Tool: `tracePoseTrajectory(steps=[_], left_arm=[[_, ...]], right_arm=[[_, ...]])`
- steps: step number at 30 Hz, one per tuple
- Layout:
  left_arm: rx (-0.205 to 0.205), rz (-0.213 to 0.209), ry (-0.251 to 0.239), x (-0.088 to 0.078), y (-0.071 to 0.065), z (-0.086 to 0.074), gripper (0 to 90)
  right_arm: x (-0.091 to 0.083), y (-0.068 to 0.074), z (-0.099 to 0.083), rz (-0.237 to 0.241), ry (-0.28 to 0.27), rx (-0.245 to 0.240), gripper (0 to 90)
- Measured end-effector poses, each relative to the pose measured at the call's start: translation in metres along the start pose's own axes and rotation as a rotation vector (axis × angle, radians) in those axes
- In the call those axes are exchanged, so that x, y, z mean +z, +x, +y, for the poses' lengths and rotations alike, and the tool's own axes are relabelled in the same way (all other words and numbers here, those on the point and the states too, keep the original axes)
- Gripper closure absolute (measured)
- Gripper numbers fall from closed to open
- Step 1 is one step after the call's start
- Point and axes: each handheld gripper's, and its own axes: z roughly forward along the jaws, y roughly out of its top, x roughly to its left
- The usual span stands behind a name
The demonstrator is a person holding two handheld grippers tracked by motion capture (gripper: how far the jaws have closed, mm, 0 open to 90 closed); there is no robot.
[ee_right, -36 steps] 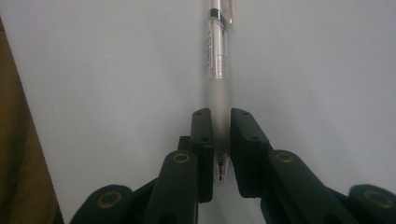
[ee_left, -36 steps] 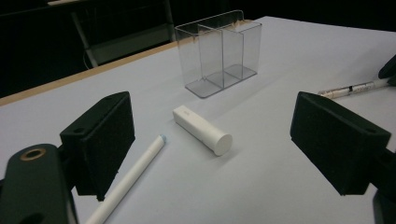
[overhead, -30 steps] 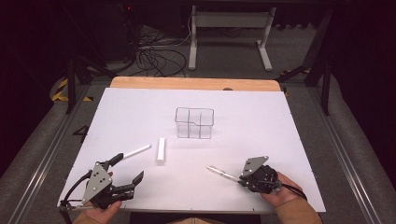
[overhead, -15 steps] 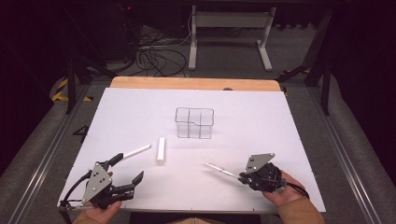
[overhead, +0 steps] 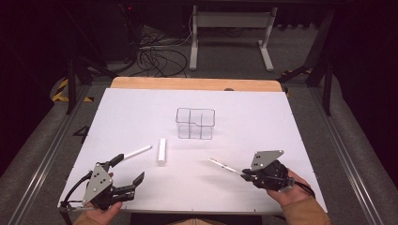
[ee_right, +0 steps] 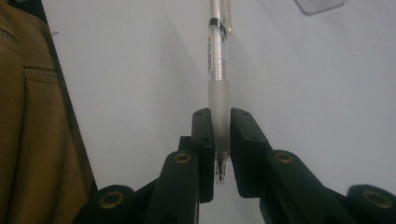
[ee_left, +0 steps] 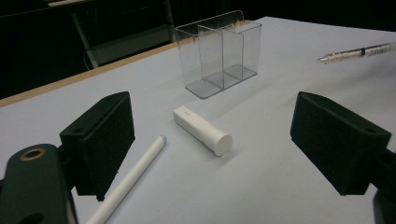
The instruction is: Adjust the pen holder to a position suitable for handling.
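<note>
Right gripper (overhead: 242, 174) is clamped on the clear pen (overhead: 224, 165) at the table's (overhead: 281, 122) five o'clock, gripping its frosted end, barrel sticking out toward ten o'clock. Left gripper (overhead: 130, 173) sits at seven o'clock, jaws wide apart on nothing. The clear divided organizer (overhead: 195, 123) stands near centre, compartments empty. White cap (overhead: 162, 151) and white stick (overhead: 137, 152) lie at its seven o'clock.

White tabletop (overhead: 141, 112) evenly lit from overhead, surroundings near black. Shadows faint and soft. High view grainy, low-res. Left gripper view sharp mid-distance, near black tongs (ee_left: 219, 140) soft. Right gripper view slightly hazy, clear plastic pen (ee_right: 218, 70) glossy.
</note>
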Motion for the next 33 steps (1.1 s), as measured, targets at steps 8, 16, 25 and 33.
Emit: tracePoseTrajectory(steps=[8, 16, 25, 33], left_arm=[[0.0, 0.0, 0.0, 0.0, 0.0, 0.0, 14.5], [-0.001, -0.001, 0.0, 0.0, 0.0, 0.0, 14.5], [-0.001, -0.001, 0.0, 0.0, 0.0, 0.0, 14.5], [0.0, 0.0, -0.001, 0.0, 0.0, 0.0, 14.5]], right_arm=[[-0.01, 0.0, 0.005, -0.008, -0.034, -0.002, 80.9], [-0.02, 0.0, 0.011, -0.019, -0.065, 0.001, 80.9], [-0.027, -0.001, 0.016, -0.027, -0.083, -0.008, 80.9], [-0.032, -0.001, 0.021, -0.032, -0.095, -0.01, 80.9]])
